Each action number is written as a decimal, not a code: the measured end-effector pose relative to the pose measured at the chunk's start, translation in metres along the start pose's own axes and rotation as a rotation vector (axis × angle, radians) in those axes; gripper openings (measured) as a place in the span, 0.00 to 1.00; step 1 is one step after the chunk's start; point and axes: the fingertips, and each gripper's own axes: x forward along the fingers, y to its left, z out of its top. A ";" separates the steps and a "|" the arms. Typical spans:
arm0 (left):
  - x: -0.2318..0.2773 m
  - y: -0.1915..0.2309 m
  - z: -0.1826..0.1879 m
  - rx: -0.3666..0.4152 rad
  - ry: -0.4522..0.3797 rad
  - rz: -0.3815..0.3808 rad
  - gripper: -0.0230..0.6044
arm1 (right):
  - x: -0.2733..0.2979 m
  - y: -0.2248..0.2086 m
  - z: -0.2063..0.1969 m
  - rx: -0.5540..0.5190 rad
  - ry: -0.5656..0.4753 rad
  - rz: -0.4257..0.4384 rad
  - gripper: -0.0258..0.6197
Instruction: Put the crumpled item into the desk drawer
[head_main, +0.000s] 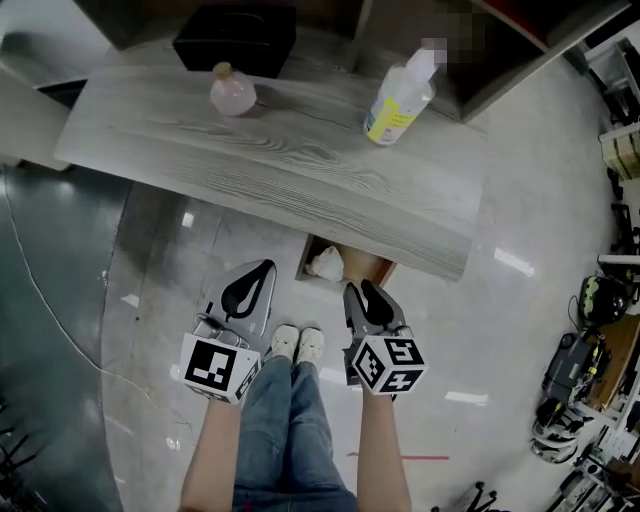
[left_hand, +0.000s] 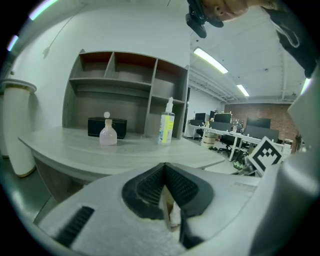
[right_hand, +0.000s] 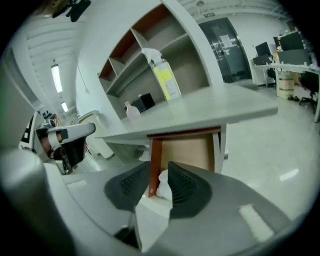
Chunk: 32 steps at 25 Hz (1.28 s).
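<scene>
The desk drawer (head_main: 366, 268) stands pulled out under the desk's front edge. The crumpled white item (head_main: 327, 265) lies inside it, at its left side. My right gripper (head_main: 361, 293) hovers just in front of the drawer, jaws apart, nothing between them. In the right gripper view the crumpled item (right_hand: 164, 187) shows through the gap of the right gripper (right_hand: 160, 167), resting in the brown drawer (right_hand: 187, 152). My left gripper (head_main: 262, 272) is held left of the drawer, its tips together and empty. In its own view the left gripper (left_hand: 164, 167) points at the desk.
On the grey desk top (head_main: 300, 170) stand a spray bottle (head_main: 398, 100), a small pink bottle (head_main: 232, 92) and a black box (head_main: 235, 38). The person's shoes (head_main: 298, 343) are on the floor between the grippers. Helmets and gear lie at far right (head_main: 585, 360).
</scene>
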 end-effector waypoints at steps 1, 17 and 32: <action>0.001 -0.002 0.011 0.010 -0.011 -0.005 0.04 | -0.008 0.002 0.015 -0.016 -0.045 -0.004 0.20; -0.016 -0.052 0.255 0.193 -0.302 -0.075 0.04 | -0.184 0.027 0.287 -0.219 -0.606 -0.108 0.06; -0.058 -0.082 0.349 0.270 -0.456 -0.124 0.04 | -0.276 0.071 0.365 -0.346 -0.799 -0.150 0.06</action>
